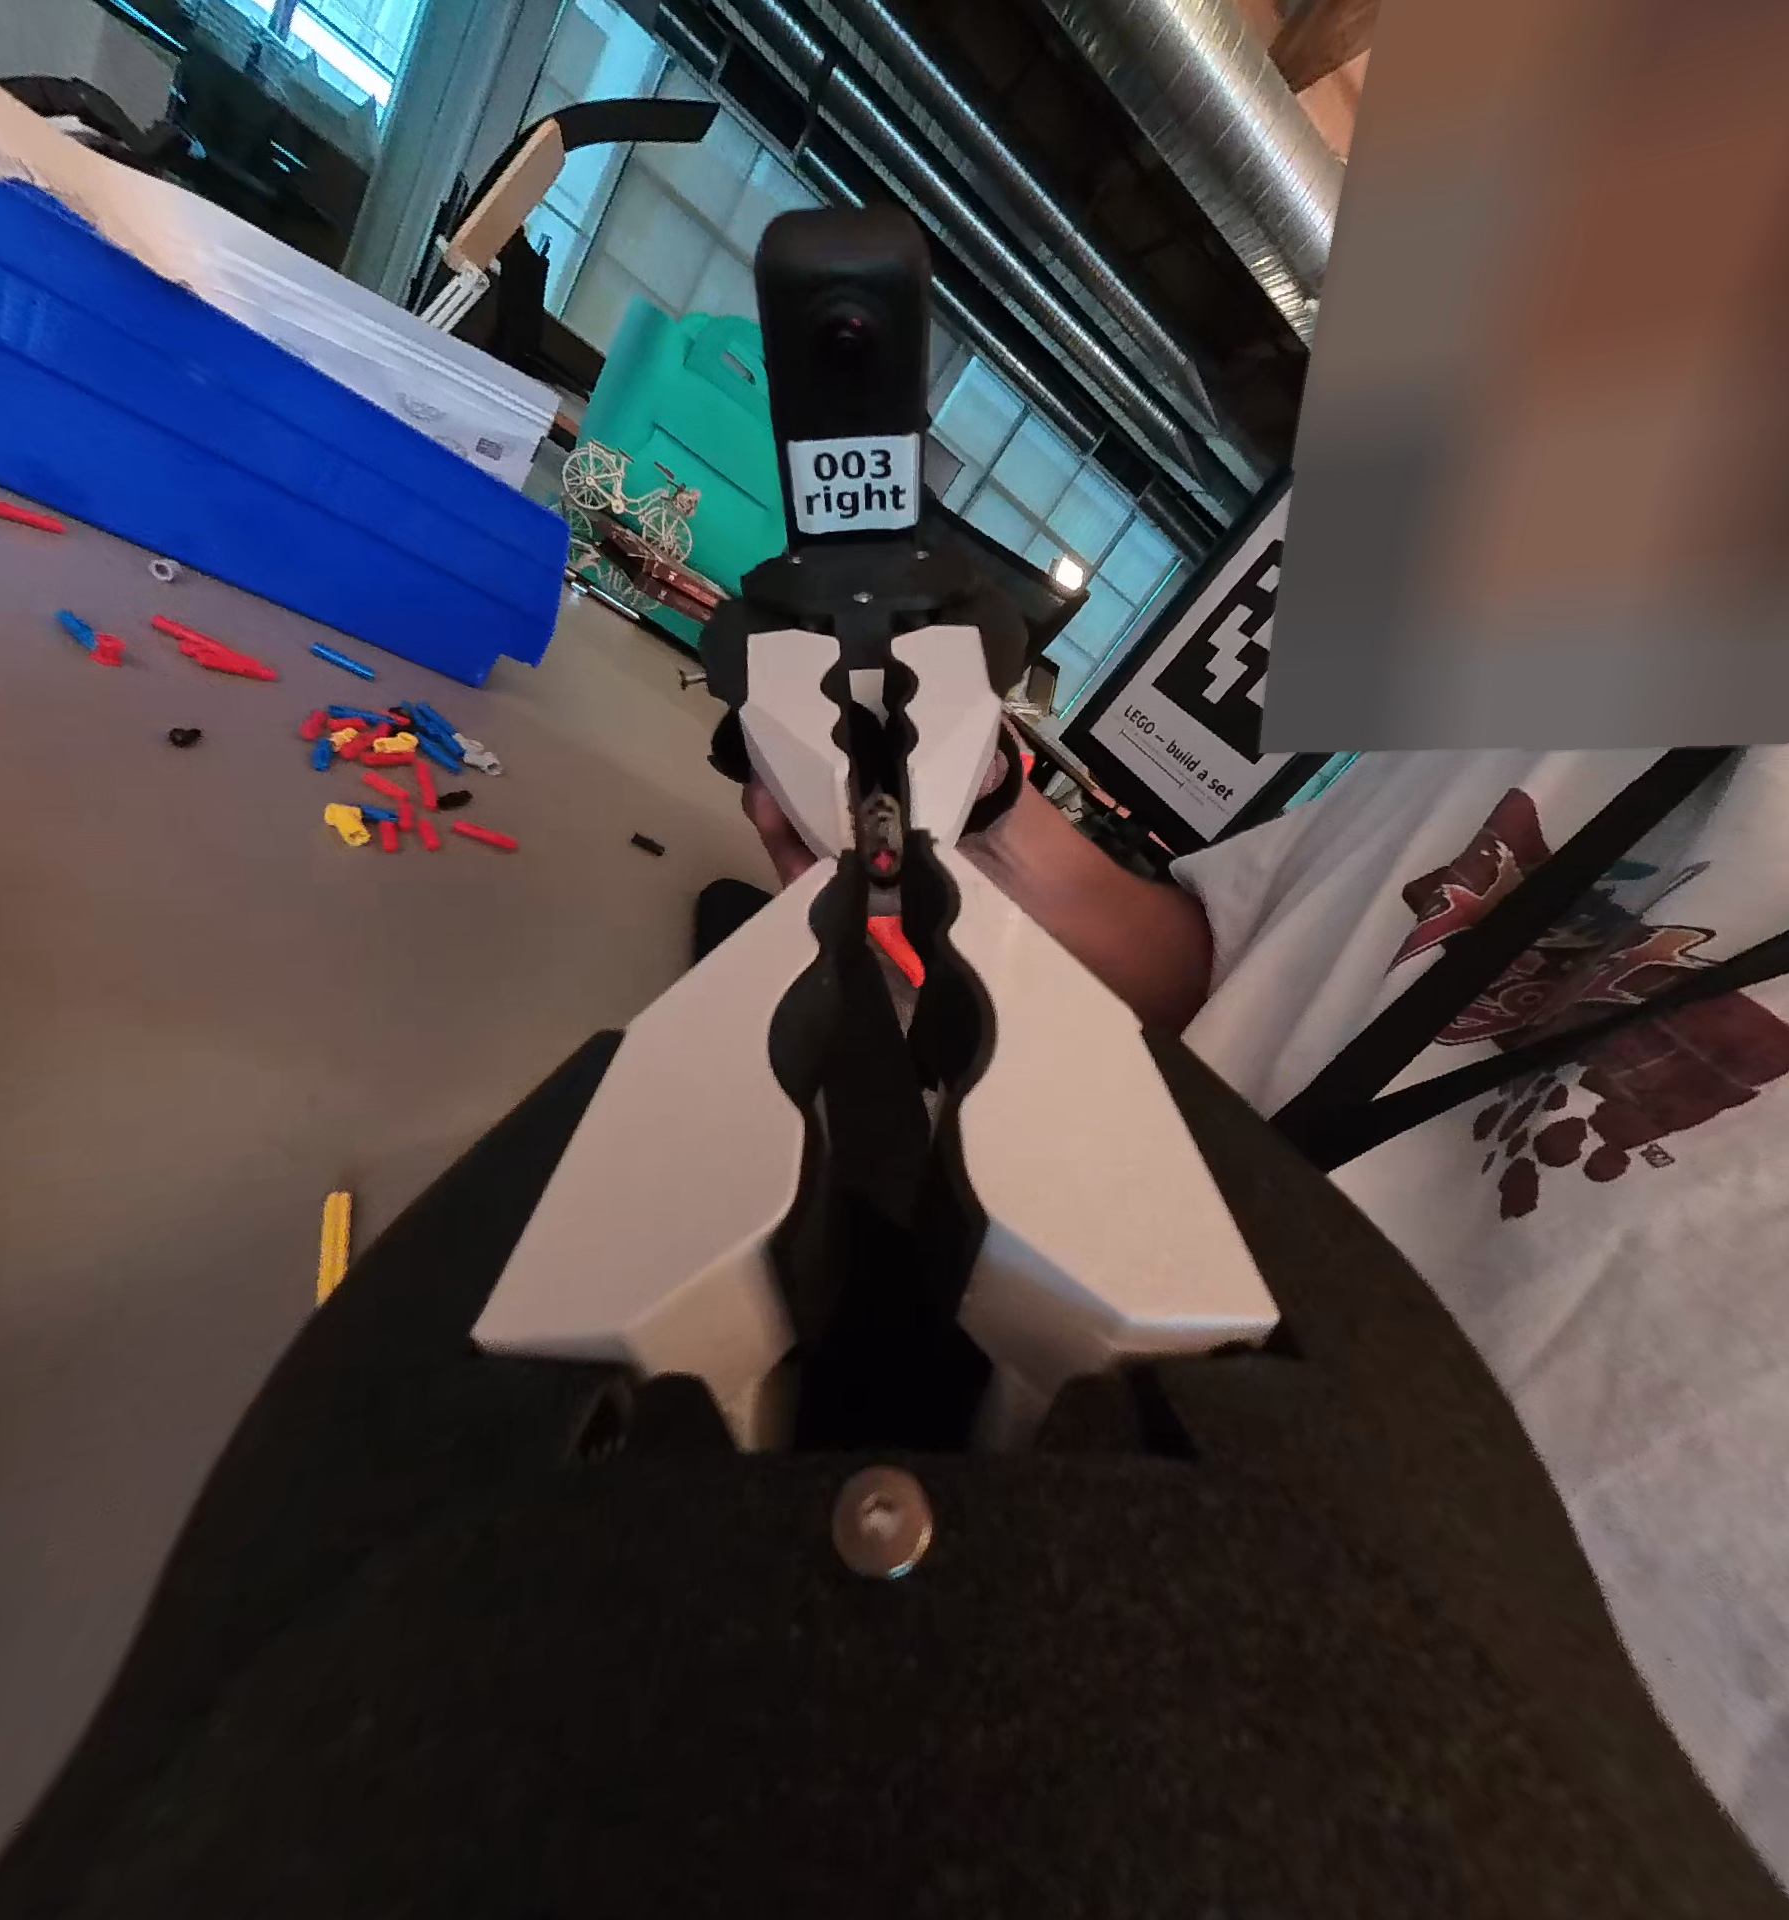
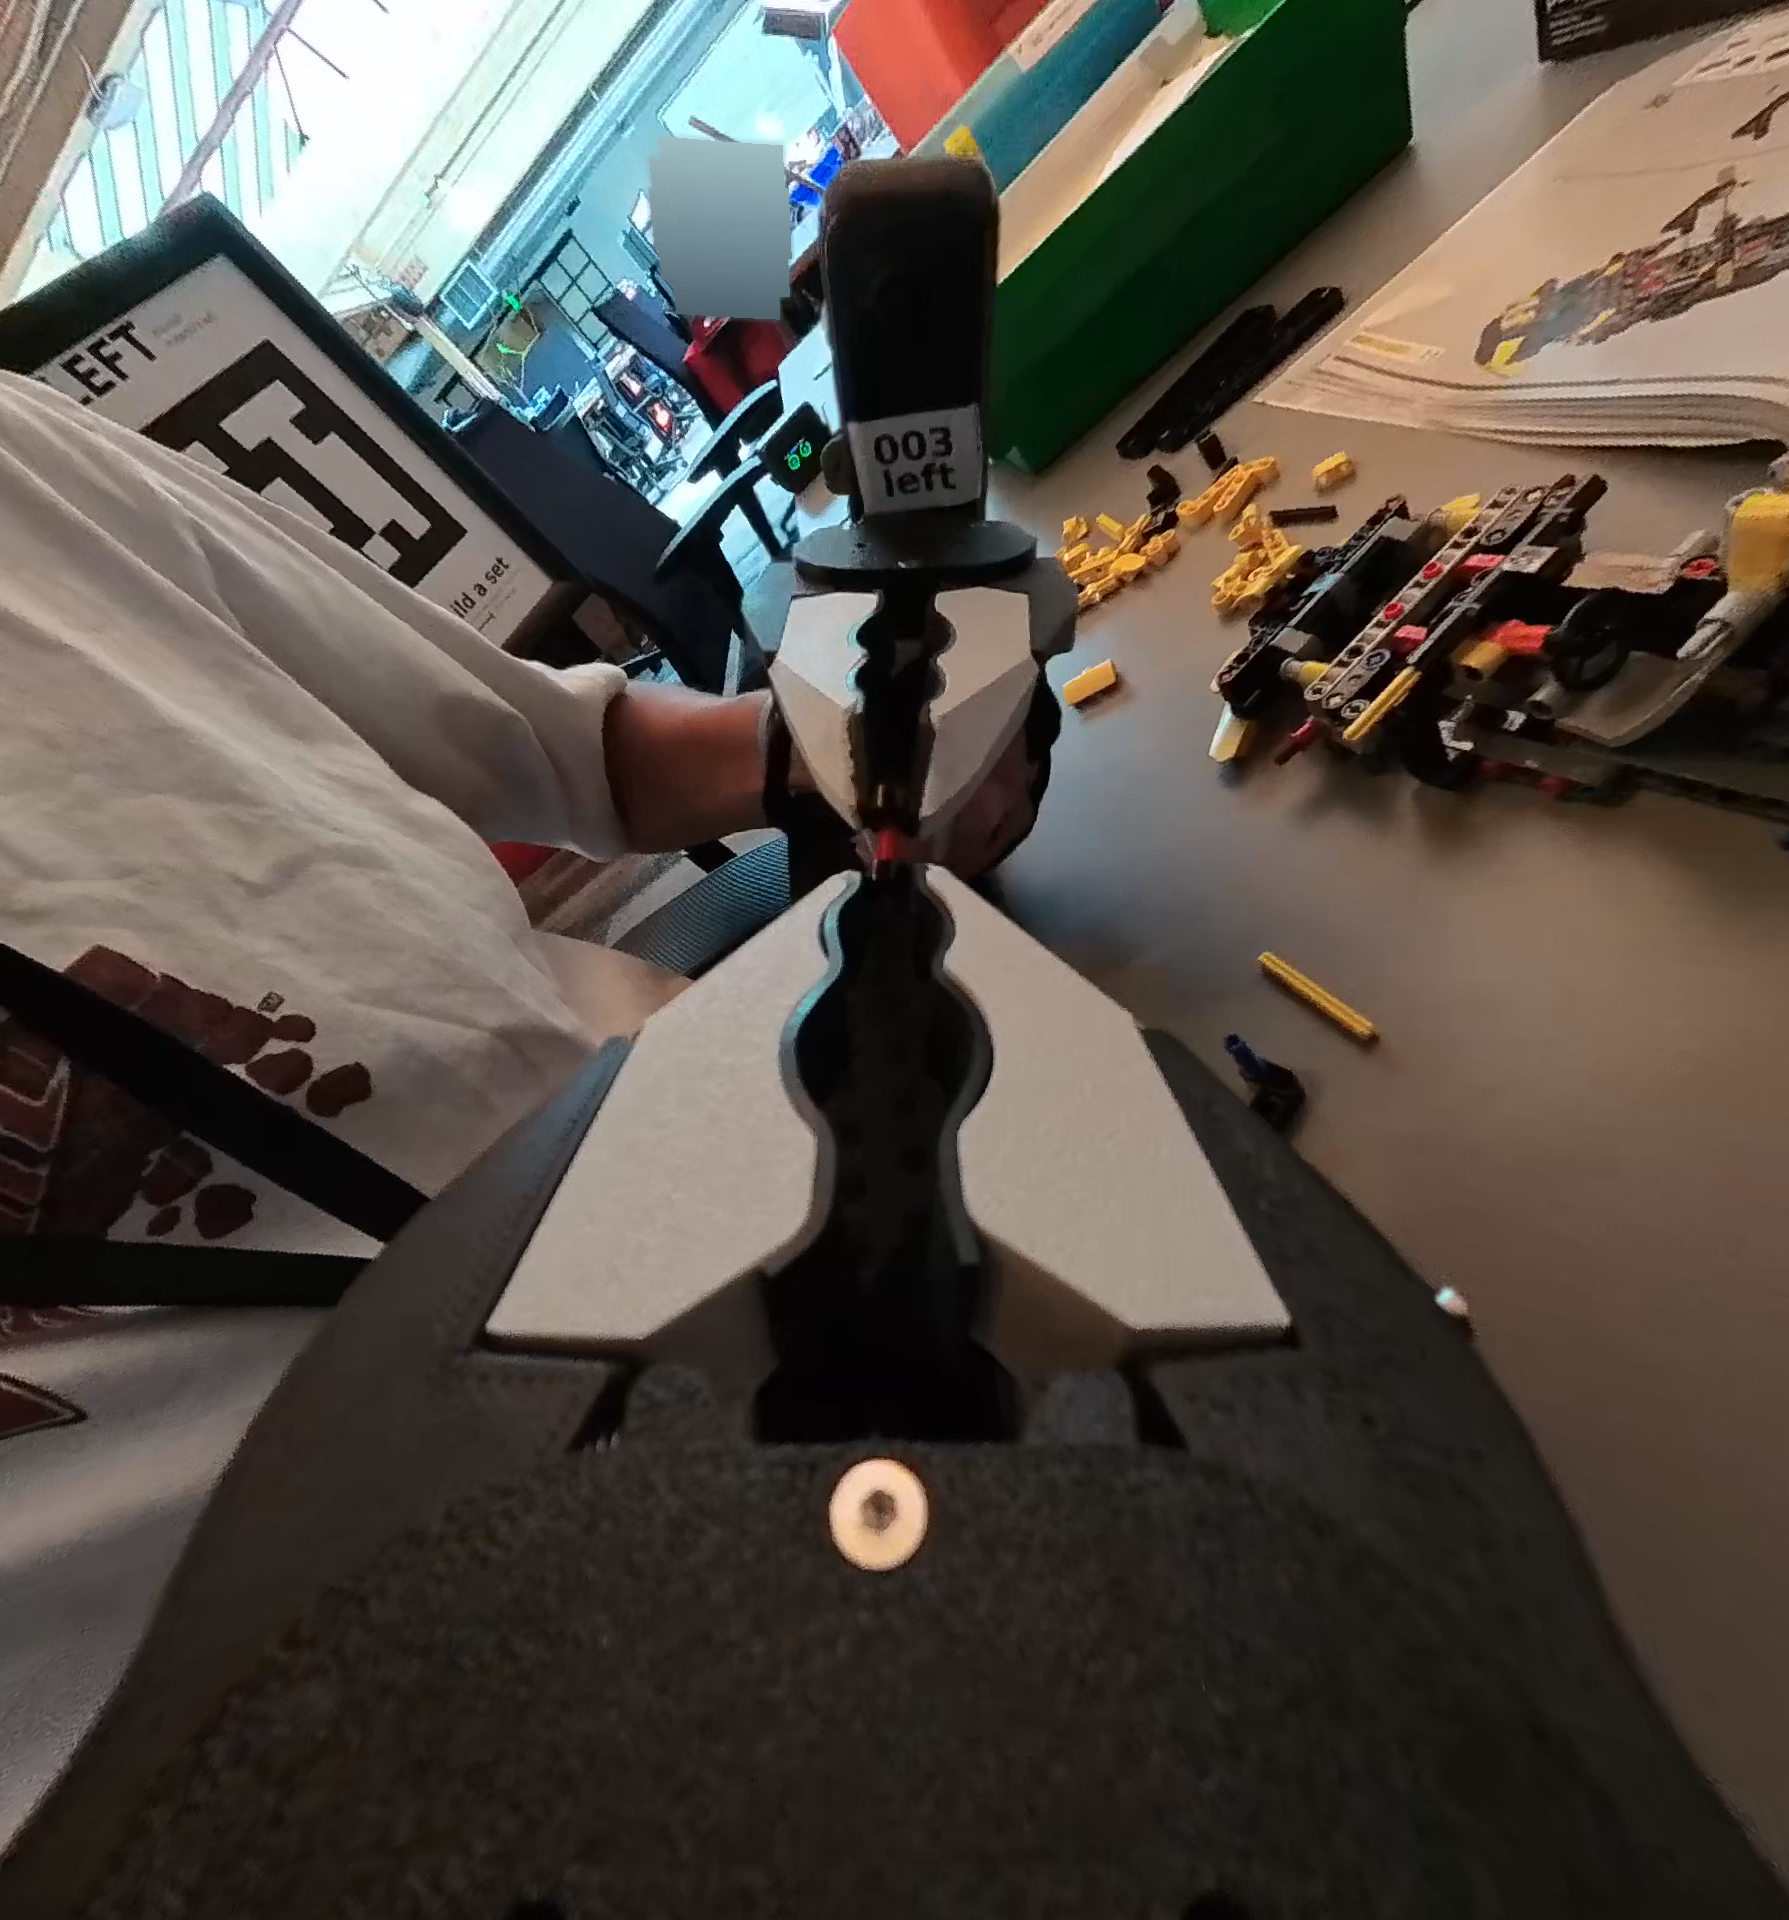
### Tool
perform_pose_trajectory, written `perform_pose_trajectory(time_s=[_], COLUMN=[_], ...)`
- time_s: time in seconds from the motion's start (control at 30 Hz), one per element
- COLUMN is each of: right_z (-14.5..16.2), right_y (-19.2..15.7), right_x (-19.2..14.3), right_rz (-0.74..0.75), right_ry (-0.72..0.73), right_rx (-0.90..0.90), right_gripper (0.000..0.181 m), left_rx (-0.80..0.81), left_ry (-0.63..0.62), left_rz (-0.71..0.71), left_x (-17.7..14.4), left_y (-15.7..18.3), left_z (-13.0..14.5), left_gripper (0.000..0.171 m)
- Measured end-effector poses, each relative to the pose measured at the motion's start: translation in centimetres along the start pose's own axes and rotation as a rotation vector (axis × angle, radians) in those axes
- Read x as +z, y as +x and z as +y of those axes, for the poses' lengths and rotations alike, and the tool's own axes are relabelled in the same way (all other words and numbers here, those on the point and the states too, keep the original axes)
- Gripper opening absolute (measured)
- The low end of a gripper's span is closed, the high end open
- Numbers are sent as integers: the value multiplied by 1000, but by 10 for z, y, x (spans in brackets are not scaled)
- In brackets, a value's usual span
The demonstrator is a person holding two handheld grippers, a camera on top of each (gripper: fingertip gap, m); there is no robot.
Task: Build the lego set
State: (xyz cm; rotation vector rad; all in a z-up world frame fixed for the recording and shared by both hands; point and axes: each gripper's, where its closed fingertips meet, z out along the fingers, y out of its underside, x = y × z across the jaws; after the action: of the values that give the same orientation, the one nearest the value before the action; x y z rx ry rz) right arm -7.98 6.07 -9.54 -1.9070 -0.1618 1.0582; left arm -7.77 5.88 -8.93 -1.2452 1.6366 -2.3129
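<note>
The left gripper (image 1: 885,883) and right gripper (image 2: 885,883) meet tip to tip, left clamped on a red pin (image 1: 895,948), right on a grey connector (image 1: 879,821).

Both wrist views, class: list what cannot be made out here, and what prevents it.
- Left wrist view: the red piece sits between the left gripper fingers; its shape is hidden.
- Right wrist view: the right gripper tips cover most of that piece.
- Right wrist view: the lego model is cut off at the right edge.
</note>
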Motion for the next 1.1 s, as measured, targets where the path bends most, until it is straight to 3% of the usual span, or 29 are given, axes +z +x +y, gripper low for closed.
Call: perform_pose_trajectory(time_s=[0.53,0.9,0.93,1.0,1.03,1.1], right_z=[-7,-11,-12,-19,-19,-21], right_y=[8,11,12,11,5,4], right_x=[1,4,4,8,16,15], right_rz=[31,152,167,179,149,166], right_ry=[89,92,92,106,85,84], right_rx=[43,-100,-112,-129,-130,-142], right_gripper=[5,5,6,6,6,6], left_rx=[-17,-85,-79,20,96,63], left_ry=[36,60,48,-142,-144,-93], left_rz=[-28,22,33,46,24,21], left_x=[-2,-4,-2,19,27,22], left_y=[-8,-9,-7,7,10,5], left_z=[-4,-7,-5,26,26,17], left_gripper=[4,4,0,0,0,0])
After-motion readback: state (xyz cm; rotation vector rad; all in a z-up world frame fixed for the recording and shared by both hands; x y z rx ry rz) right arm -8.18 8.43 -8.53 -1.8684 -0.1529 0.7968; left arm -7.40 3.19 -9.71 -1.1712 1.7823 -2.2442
